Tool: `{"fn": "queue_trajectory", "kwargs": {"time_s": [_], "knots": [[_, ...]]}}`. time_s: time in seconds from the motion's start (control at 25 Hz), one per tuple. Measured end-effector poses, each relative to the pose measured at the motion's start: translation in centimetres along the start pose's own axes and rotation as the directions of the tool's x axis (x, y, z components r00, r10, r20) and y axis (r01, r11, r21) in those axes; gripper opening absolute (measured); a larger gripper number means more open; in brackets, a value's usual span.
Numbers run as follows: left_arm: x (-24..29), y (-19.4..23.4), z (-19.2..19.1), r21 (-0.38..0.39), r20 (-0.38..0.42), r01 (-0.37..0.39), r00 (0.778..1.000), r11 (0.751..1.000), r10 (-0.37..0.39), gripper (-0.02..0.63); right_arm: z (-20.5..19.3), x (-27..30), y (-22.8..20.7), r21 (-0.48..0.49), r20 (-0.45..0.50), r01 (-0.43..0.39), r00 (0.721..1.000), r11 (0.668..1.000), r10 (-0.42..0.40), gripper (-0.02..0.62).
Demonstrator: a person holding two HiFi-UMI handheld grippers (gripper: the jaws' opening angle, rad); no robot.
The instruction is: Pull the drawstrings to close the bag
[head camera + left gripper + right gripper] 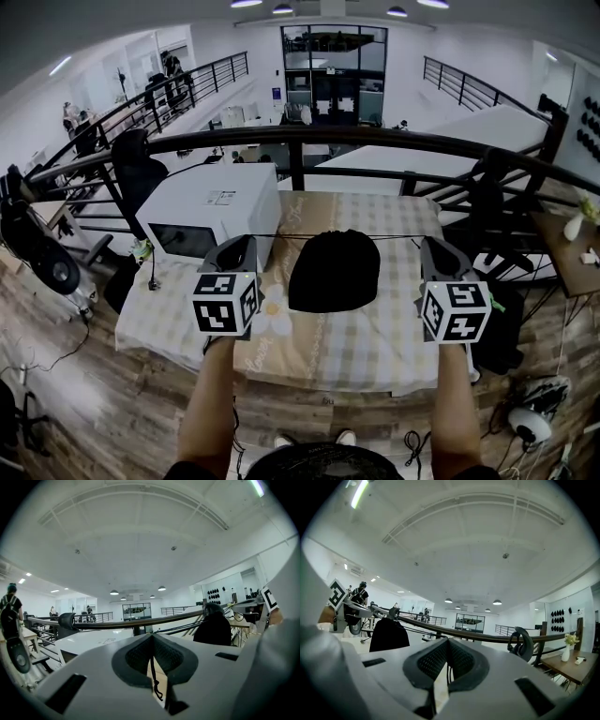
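Note:
A black drawstring bag [334, 270] lies on the checked tablecloth [375, 330], its mouth gathered at the far side. Its thin black drawstring [281, 235] runs taut from the mouth out to both sides. My left gripper [241, 244] is left of the bag and shut on the left cord. In the left gripper view the jaws [152, 637] are pressed together on the cord, and its knotted end [156, 686] hangs below. My right gripper [431, 246] is right of the bag and shut on the right cord [448, 670]. The bag [213, 627] [389, 634] shows between the two grippers.
A white box-shaped appliance [214, 210] stands on the table behind my left gripper. A dark railing [375, 139] runs along the table's far edge. A small vase [573, 226] stands on a side table at the right. Wooden floor surrounds the table.

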State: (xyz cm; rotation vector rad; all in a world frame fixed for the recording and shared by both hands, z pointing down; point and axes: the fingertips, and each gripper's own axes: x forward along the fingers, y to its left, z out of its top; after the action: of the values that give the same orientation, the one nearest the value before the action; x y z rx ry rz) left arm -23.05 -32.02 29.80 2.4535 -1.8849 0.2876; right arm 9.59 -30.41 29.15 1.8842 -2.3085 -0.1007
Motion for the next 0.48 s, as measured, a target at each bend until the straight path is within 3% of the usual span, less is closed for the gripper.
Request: {"fn": "queue_trajectory", "kwargs": {"time_s": [0.48], "knots": [[0.24, -0.27, -0.49, -0.014, -0.012, 0.009, 1.000, 1.000, -0.009, 0.026, 0.02, -0.25, -0.20, 0.000, 0.003, -0.001, 1.000, 1.000, 0.001, 0.018]]}}
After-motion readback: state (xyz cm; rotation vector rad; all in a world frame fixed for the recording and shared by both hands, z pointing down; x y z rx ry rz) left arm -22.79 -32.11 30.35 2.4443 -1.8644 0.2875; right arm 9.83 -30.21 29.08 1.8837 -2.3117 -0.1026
